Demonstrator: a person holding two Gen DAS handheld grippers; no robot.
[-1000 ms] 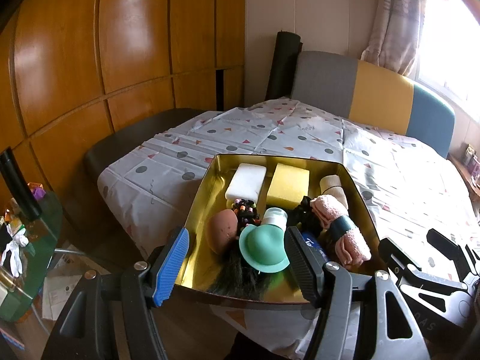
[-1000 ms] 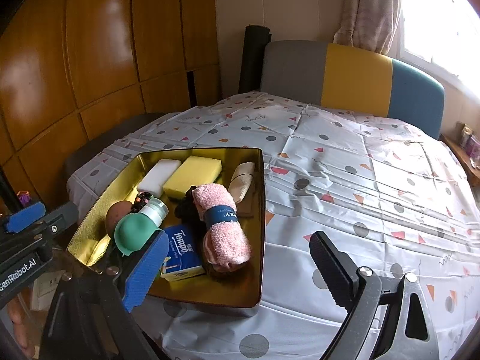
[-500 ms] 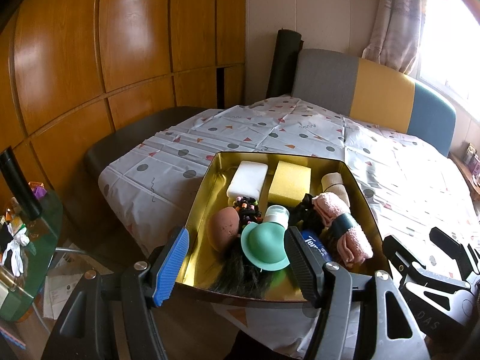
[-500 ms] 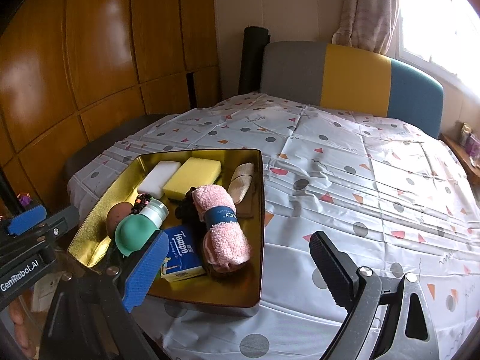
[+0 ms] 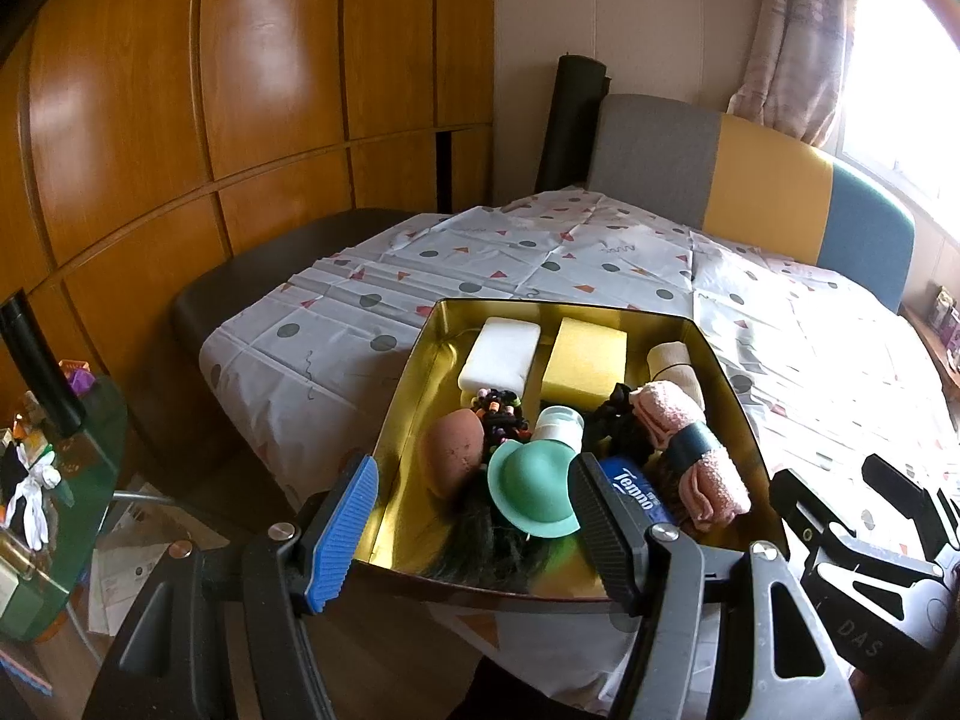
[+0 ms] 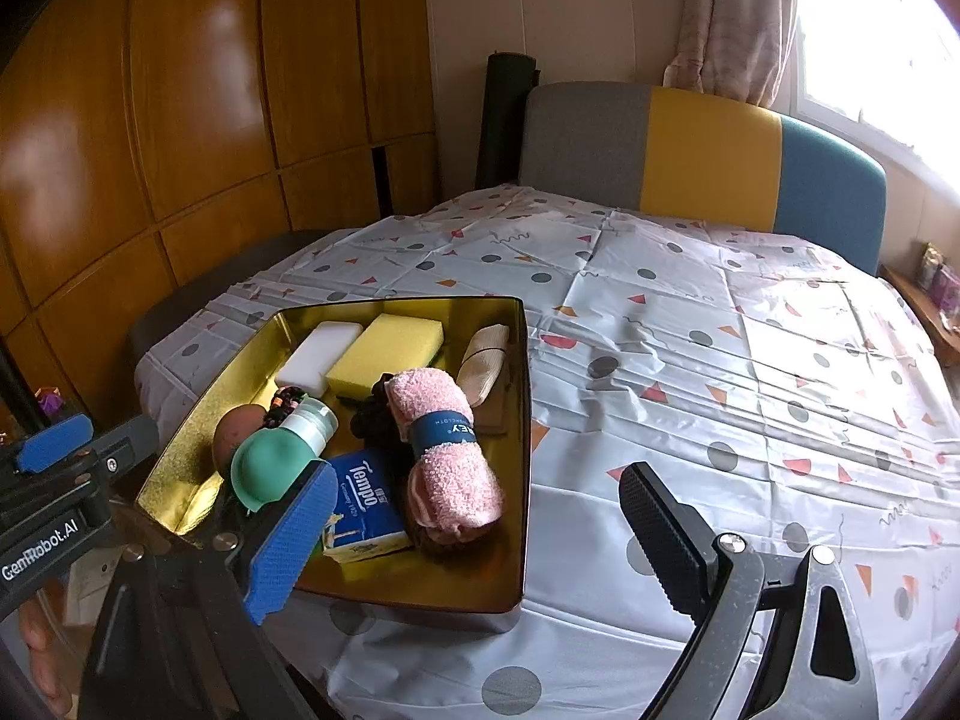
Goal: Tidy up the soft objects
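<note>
My left claw (image 5: 474, 531) hangs spread wide at the near edge of the tin (image 5: 401, 420), nothing between its pads; my right claw (image 6: 474, 531) is spread just as wide with nothing in it, its blue finger over the tin's near corner and its black finger over the cloth (image 6: 750, 372). The soft things all lie in the tin ahead of both claws. Nearest my left claw is the green cap (image 5: 531, 495) of a bottle, with a brown sponge (image 5: 453, 459) to its left and dark fur (image 5: 480, 543) under it. Right of the cap sit a tissue pack (image 6: 363, 501) and a pink rolled towel (image 6: 447, 456). At the far end lie a white sponge (image 5: 501, 357), a yellow sponge (image 5: 585, 363) and a beige roll (image 6: 483, 363). Beyond the table stands a chair (image 6: 702, 156)
</note>
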